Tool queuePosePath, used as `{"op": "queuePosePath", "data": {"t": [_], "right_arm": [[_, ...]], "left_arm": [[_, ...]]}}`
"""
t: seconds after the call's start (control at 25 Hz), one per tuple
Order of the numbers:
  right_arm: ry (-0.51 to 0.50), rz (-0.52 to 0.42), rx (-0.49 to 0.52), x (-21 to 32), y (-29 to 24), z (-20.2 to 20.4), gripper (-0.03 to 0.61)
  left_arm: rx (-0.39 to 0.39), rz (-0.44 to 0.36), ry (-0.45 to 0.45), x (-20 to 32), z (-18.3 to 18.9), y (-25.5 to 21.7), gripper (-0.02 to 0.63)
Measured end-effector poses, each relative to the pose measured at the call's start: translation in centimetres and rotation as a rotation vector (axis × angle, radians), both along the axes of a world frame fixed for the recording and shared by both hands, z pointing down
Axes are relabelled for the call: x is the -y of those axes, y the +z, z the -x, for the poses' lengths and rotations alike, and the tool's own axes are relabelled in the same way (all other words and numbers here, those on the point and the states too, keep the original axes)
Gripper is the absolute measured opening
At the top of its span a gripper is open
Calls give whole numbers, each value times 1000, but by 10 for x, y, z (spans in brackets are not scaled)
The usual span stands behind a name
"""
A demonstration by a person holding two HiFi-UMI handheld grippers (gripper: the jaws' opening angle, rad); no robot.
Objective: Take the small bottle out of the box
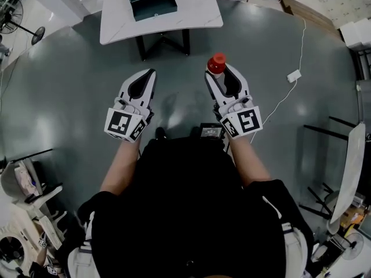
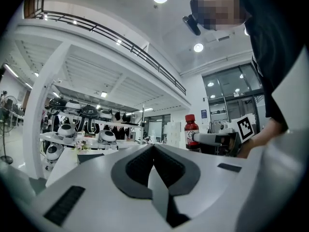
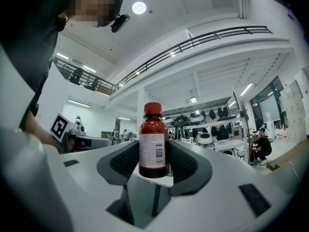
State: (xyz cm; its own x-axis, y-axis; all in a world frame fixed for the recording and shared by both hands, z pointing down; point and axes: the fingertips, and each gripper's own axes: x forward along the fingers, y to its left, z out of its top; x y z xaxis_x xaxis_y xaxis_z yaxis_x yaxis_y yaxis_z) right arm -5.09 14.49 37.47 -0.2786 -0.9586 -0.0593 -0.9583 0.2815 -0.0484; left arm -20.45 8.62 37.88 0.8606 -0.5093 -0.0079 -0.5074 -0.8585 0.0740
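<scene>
Overhead, small bottle (image 1: 217, 62) mostly behind right gripper (image 1: 221, 73).

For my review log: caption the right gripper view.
Right gripper holds the small red-capped bottle upright between its jaws, indoors.

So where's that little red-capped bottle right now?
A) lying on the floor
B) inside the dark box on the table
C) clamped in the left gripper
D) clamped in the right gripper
D: the small bottle stands upright between the right gripper's jaws, away from the box on the table.
</scene>
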Motion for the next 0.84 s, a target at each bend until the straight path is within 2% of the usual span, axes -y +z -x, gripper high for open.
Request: {"op": "queuePosePath", "data": {"t": [0.24, 0.84], "right_arm": [[-14, 9, 21, -5, 5, -12, 210], [-24, -12, 44, -21, 6, -62, 210]], "left_arm": [[-5, 35, 6, -7, -16, 4, 15], [-7, 45, 8, -25, -67, 9, 15]]}}
